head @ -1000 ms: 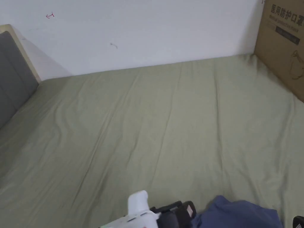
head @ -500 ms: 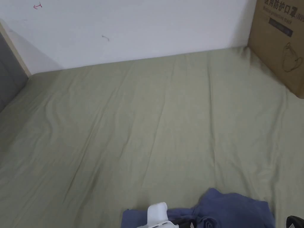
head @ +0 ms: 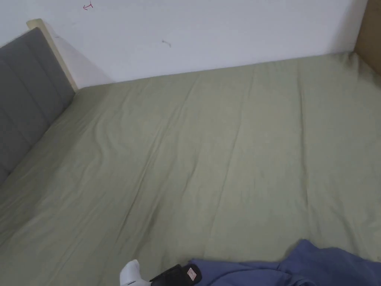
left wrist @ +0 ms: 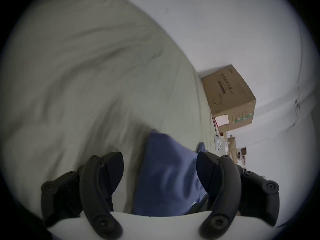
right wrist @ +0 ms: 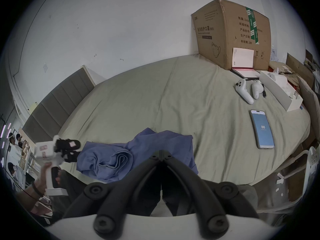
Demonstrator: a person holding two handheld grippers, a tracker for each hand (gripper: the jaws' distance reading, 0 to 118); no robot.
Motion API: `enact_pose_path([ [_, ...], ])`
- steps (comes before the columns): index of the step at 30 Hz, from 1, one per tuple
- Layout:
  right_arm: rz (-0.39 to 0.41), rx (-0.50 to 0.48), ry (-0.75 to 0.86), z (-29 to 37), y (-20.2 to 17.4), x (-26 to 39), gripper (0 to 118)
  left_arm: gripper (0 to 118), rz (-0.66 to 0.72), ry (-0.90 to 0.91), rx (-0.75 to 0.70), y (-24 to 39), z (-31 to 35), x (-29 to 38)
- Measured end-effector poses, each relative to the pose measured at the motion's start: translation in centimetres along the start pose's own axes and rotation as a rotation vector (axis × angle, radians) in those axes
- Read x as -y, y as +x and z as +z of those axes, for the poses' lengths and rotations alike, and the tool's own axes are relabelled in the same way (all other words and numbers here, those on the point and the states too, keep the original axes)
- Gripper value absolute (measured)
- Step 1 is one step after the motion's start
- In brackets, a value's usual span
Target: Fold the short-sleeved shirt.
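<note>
A crumpled blue short-sleeved shirt [head: 316, 268] lies at the near edge of the bed. In the right gripper view the shirt [right wrist: 110, 157] is bunched, with folds at its middle. My left gripper [head: 175, 276] stands at the shirt's left edge. In its own view the left gripper [left wrist: 160, 159] is open, and the shirt [left wrist: 166, 174] shows in the gap beyond its jaws. A hand holds the left gripper [right wrist: 78, 151] beside the cloth. My right gripper [right wrist: 161, 151] is shut above the shirt's near edge, with no cloth seen between its jaws.
The green bed sheet [head: 208, 149] spreads wide beyond the shirt. A grey headboard [head: 26, 93] stands at the left. At the right are a cardboard box [right wrist: 232, 36], two white controllers [right wrist: 244, 93], a phone [right wrist: 262, 129] and a white box [right wrist: 280, 91].
The head camera swung left. Part of the shirt came out to the left. The left gripper went over the cloth, then drew back to its left edge.
</note>
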State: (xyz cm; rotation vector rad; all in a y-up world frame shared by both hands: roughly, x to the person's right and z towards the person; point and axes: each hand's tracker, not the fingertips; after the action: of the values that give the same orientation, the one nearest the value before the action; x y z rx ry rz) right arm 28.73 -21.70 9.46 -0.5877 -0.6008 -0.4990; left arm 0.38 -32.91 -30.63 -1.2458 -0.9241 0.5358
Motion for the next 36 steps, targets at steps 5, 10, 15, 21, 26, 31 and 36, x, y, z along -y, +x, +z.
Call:
enact_pose_path([
  [5, 0.024, 0.007, 0.002, 0.4, -0.6, -0.3, 0, 46, 0.067, 0.026, 0.133, 0.4, -1.5, 0.9],
  [10, 0.017, 0.003, -0.005, 0.2, -0.7, -0.5, 0, 19, 0.192, 0.032, 0.160, -1.0, -1.9, 1.9],
  [15, 0.040, 0.001, 0.004, 0.5, -0.9, -0.9, 0, 16, 0.129, 0.150, 0.147, 0.4, 4.1, 0.3],
  [21, 0.050, -0.013, 0.018, 0.0, -1.0, -1.3, 0, 16, -0.252, 0.250, -0.097, 6.6, 11.8, -2.9],
  [26, 0.045, -0.026, 0.031, 0.3, -1.6, -1.4, 0, 16, -0.348, 0.125, -0.040, 12.7, 6.0, -0.6],
  [31, 0.026, -0.029, 0.043, 1.1, -1.6, -1.2, 0, 16, -0.482, -0.036, 0.007, 16.7, -3.6, 3.1],
  [36, 0.005, -0.002, 0.028, 1.2, -0.5, -0.5, 0, 55, -0.458, -0.111, -0.017, 17.9, -8.7, 4.3],
])
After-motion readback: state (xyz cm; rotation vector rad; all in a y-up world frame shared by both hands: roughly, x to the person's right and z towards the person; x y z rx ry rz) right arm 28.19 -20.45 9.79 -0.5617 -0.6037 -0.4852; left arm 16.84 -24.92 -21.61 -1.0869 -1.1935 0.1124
